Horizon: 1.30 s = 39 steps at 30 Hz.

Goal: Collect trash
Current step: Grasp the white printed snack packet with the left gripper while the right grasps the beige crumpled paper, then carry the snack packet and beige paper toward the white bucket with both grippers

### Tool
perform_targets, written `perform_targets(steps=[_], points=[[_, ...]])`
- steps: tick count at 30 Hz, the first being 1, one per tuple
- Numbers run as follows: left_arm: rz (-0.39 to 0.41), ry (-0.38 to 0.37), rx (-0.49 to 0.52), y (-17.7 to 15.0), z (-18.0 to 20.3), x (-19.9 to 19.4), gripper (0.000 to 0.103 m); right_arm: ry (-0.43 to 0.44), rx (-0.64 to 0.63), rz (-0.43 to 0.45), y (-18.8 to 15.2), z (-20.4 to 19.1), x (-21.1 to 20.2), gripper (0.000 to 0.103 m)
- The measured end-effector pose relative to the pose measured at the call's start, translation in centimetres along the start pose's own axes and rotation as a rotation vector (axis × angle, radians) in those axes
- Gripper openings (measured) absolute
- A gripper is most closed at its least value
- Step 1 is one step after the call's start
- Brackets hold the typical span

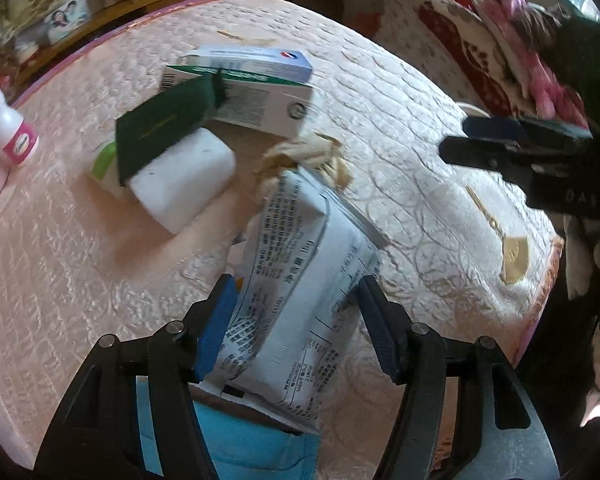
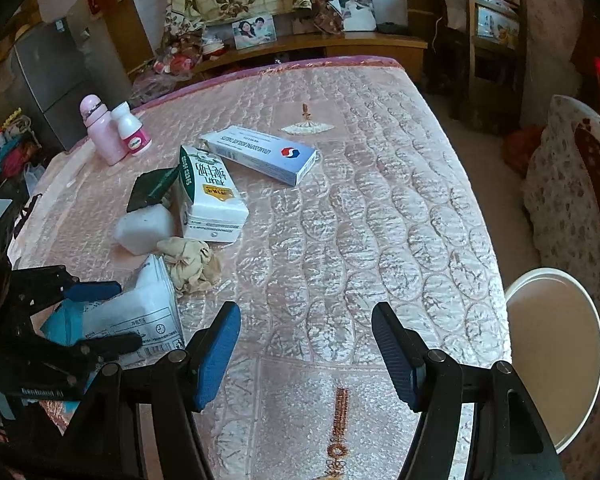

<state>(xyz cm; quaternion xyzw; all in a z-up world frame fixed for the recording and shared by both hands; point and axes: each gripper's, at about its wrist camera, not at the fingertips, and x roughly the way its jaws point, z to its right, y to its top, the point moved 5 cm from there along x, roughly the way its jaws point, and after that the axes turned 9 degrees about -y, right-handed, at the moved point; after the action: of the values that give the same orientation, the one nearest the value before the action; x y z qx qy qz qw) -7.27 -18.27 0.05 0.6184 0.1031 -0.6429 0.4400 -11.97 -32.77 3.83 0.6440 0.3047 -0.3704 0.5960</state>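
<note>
On a pink quilted bedspread point(image 2: 360, 208), glossy and stitched in scallops, the trash is gathered toward one side. Held between the blue ribbed pads of the left gripper point(image 1: 296, 316) is a crinkled white packet point(image 1: 300, 292), printed in black with a blue lower edge; the jaws are closed on its sides. The right gripper point(image 2: 306, 344) is seen spread wide, nothing between its pads, above bare quilt. Just beyond the packet lies a crumpled beige tissue point(image 2: 192, 266), soft and knotted. Behind it a white and green milk carton point(image 2: 210, 196) rests on its side, touching a dark green flat card point(image 2: 150, 190) and a white rounded block point(image 2: 144, 228). Further back lies a long pale-blue box point(image 2: 260, 154), apart from the carton. Near the far edge stand a pink flask point(image 2: 100, 130) and a small white bottle point(image 2: 134, 132), side by side. A round white bin point(image 2: 596, 344) is seen off the bed's right edge.
</note>
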Motion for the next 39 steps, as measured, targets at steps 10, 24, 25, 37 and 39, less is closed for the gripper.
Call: perform_targets(steps=[10, 24, 25, 37, 39], points=[[0.116, 0.064, -0.123, -1.1, -4.3, -5.1, 0.018, 0.078, -0.026, -0.002, 0.8, -3.5, 0.9, 0.066], [0.248, 0.063, -0.298, -1.9, -7.5, -8.8, 0.017, 0.219, -0.007, -0.037, 2.1, -10.0, 5.1, 0.035], [0.252, 0.061, -0.297, -1.8, -7.2, -8.8, 0.017, 0.222, -0.011, -0.024, 2.1, -9.9, 4.6, 0.033], [0.289, 0.030, -0.254, 1.5, -2.2, -8.0, 0.017, 0.200, 0.002, 0.054, 0.9, -4.7, -1.1, 0.031], [0.288, 0.020, -0.239, 2.2, -0.9, -7.5, 0.018, 0.184, 0.008, 0.063, 0.7, -3.8, -1.7, 0.031]])
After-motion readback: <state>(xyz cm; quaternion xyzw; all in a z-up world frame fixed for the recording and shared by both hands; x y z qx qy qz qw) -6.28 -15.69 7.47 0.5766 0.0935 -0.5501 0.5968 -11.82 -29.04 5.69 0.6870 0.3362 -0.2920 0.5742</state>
